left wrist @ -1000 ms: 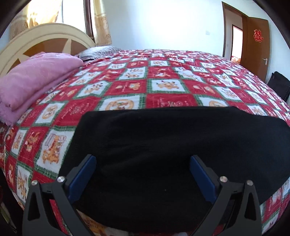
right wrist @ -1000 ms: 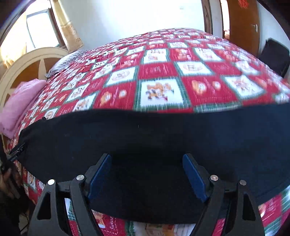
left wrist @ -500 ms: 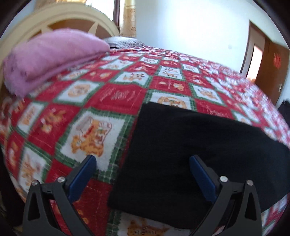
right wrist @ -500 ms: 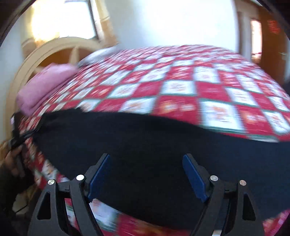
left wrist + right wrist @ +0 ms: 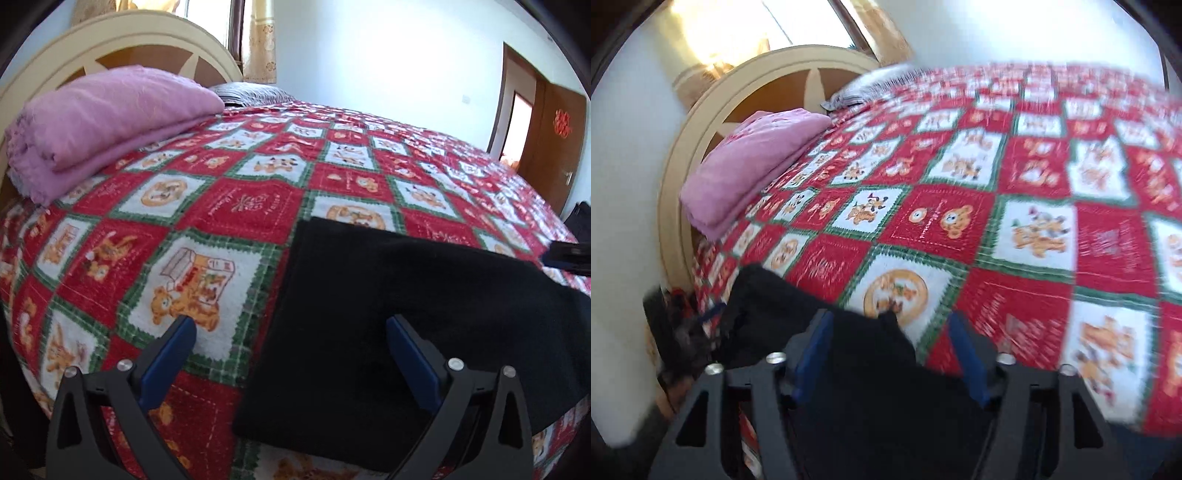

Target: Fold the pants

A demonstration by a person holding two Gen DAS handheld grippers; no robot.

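Observation:
The black pants [image 5: 406, 314] lie flat on the red patchwork bedspread [image 5: 240, 199] near its front edge. My left gripper [image 5: 290, 325] hovers open over their left edge; one finger stands above the bedspread, the other above the cloth. In the blurred right wrist view a raised bunch of the pants [image 5: 857, 369] sits between the jaws of my right gripper [image 5: 889, 317], which are closing. Bedspread still shows between the cloth and the right-hand pad. The right gripper's tip [image 5: 569, 254] also shows at the far right of the left wrist view.
A folded pink blanket [image 5: 103, 110] lies by the cream headboard [image 5: 122, 40], with a grey pillow [image 5: 251, 92] behind it. A brown door [image 5: 554, 147] and a dark bag [image 5: 581, 225] stand at the right. Dark things [image 5: 676, 332] sit beside the bed.
My left gripper slid left until the pants' left edge lay between its fingers. My right gripper swung fast toward the headboard, its jaws narrowed, and black cloth now rises between them.

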